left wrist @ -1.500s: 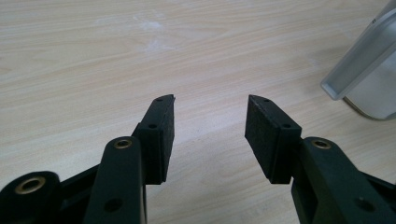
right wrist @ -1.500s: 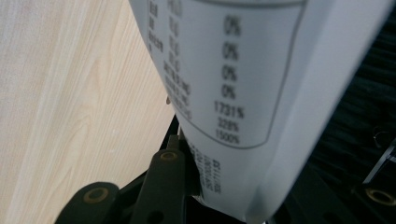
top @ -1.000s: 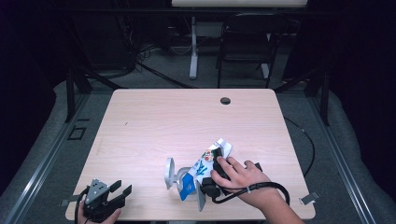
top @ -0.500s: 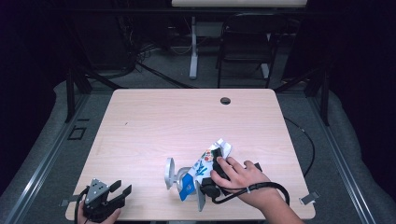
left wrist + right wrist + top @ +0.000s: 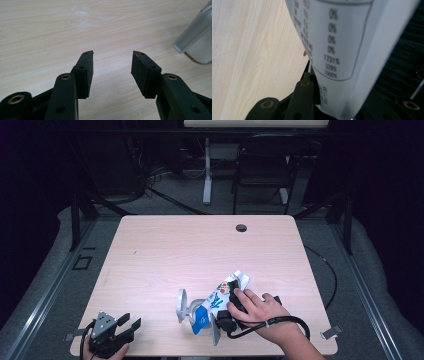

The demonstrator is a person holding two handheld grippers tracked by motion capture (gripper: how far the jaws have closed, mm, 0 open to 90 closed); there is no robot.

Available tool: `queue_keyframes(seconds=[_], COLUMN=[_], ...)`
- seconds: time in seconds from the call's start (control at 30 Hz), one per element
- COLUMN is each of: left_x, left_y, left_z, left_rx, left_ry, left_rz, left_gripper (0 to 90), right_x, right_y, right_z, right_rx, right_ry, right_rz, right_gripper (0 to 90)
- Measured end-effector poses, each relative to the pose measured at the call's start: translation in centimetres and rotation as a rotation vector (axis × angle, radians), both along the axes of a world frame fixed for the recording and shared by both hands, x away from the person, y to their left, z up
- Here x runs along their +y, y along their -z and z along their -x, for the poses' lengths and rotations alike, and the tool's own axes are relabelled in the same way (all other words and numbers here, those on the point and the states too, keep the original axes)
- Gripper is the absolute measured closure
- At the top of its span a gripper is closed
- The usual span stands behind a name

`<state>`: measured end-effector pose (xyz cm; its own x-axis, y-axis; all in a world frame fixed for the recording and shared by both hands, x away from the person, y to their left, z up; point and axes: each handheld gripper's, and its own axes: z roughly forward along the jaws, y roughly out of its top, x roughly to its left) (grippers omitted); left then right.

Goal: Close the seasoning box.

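One risk is a slip: the right hand-held gripper (image 5: 227, 306) pinches the pouch (image 5: 220, 296) low over the worktop (image 5: 200, 250) beside the metal cup (image 5: 186, 307), while the left hand-held gripper (image 5: 125, 327) rests spread, too far away to help.

High view: a light wood-grain table (image 5: 165, 255) with rounded corners, with a small dark round hole (image 5: 241, 227) near its far edge, right of centre. Behind the table, on the dark floor, stand a black chair (image 5: 262, 165) and, to its left, the white upright leg of another desk (image 5: 206, 170), with loose cables lying around its foot. A grey floor covering (image 5: 360, 270) surrounds the table; a thin black cable (image 5: 327, 270) curves over it at the right, a small square outline (image 5: 81, 263) is marked on it at the left, and a metal rail (image 5: 45, 295) runs diagonally along the left side.
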<state>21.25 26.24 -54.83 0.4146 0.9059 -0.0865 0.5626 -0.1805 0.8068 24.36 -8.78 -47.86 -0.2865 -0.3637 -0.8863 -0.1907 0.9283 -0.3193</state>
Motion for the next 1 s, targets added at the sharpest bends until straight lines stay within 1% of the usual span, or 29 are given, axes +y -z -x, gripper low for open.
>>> queue_keyframes(seconds=[0.1,0.13,0.23,0.37,0.4,0.47,0.5,0.6,0.63,0.73,0.77,0.8,0.83,0.87,0.9,1.0], left_x=[0.0,0.0,0.0,0.0,0.0,0.0,0.0,0.0,0.0,-0.1,-0.1,-0.1,-0.1,-0.1,-0.1,-0.1], left_y=[0.0,0.0,0.0,0.0,0.0,0.0,0.0,0.0,0.1,0.1,0.1,0.1,0.1,0.1,0.1,0.1], left_z=[0.0,0.0,0.0,0.0,0.0,0.0,0.0,0.0,0.0,0.0,0.0,0.0,0.0,0.0,0.0,0.0], left_rx=[0.0,0.001,0.001,0.0,0.0,0.0,0.0,0.002,0.002,0.001,0.001,0.001,0.001,0.002,0.002,0.003], left_ry=[0.001,0.0,-0.001,0.001,0.001,0.001,0.001,0.001,0.0,0.002,0.002,0.001,0.002,0.001,0.001,0.001], left_rz=[-0.001,0.0,0.0,-0.002,-0.002,-0.002,-0.002,-0.002,-0.003,-0.003,-0.003,-0.003,-0.003,-0.004,-0.004,-0.005], left_gripper=[52.9,52.9,52.9,52.9,52.9,52.9,52.9,52.9,52.9,52.9,52.9,52.9,52.9,52.9,52.9,52.9], right_x=[-0.1,-0.1,-0.2,-0.4,-0.5,-0.5,-0.7,-0.8,-0.9,-1.0,-1.1,-1.1,-1.1,-1.2,-1.2,-1.3], right_y=[0.0,0.0,0.0,0.0,0.1,0.0,0.1,0.0,0.1,-0.1,-0.1,-0.1,-0.3,-0.1,-0.1,-0.1], right_z=[0.0,0.0,0.0,0.0,0.0,0.0,-0.1,-0.1,-0.2,-0.1,-0.2,-0.2,-0.1,-0.2,-0.2,-0.1], right_rx=[0.001,0.012,0.028,0.035,0.044,0.047,0.06,0.072,0.088,0.104,0.126,0.133,0.13,0.147,0.149,0.162], right_ry=[0.009,0.012,0.018,0.038,0.031,0.044,0.039,0.072,0.066,0.088,0.091,0.096,0.107,0.099,0.095,0.109], right_rz=[-0.003,-0.02,-0.046,-0.047,-0.065,-0.067,-0.09,-0.105,-0.131,-0.155,-0.191,-0.203,-0.193,-0.224,-0.229,-0.236], right_gripper=[78.5,78.6,78.6,78.8,78.8,78.9,78.9,78.9,78.9,78.9,79.0,79.0,79.0,79.0,79.0,79.1])
